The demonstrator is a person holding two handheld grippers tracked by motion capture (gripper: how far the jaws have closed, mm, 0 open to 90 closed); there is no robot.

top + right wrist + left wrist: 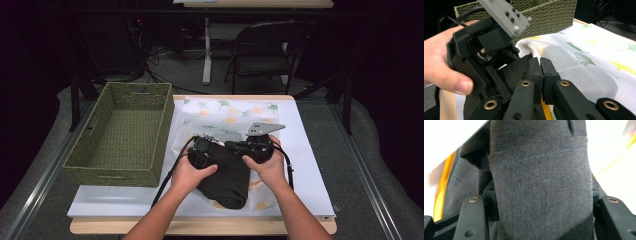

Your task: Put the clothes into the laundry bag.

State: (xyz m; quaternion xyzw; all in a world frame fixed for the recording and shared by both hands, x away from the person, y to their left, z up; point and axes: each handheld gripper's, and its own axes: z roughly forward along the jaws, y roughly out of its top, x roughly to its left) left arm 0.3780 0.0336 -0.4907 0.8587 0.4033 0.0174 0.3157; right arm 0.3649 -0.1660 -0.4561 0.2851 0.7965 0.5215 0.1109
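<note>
The woven basket [122, 132] stood at nine o'clock on the table, and at the centre the dark garment [227, 177] lay on a leaf-printed mesh bag [225, 112]. The left gripper [202, 150] sat at the garment's ten o'clock corner; its jaws stood partly apart with a folded band of the cloth between them, and whether the pads pressed on it I could not tell. The right gripper [540, 66] had its tongs pressed shut on the bag's yellow-zippered edge [544, 107], at one o'clock of the garment. To do the step well, I judged, that opening should be held taut while the cloth was fed in. Open white table [305, 165] lay toward three o'clock; the basket's wall crowded the left side.
</note>
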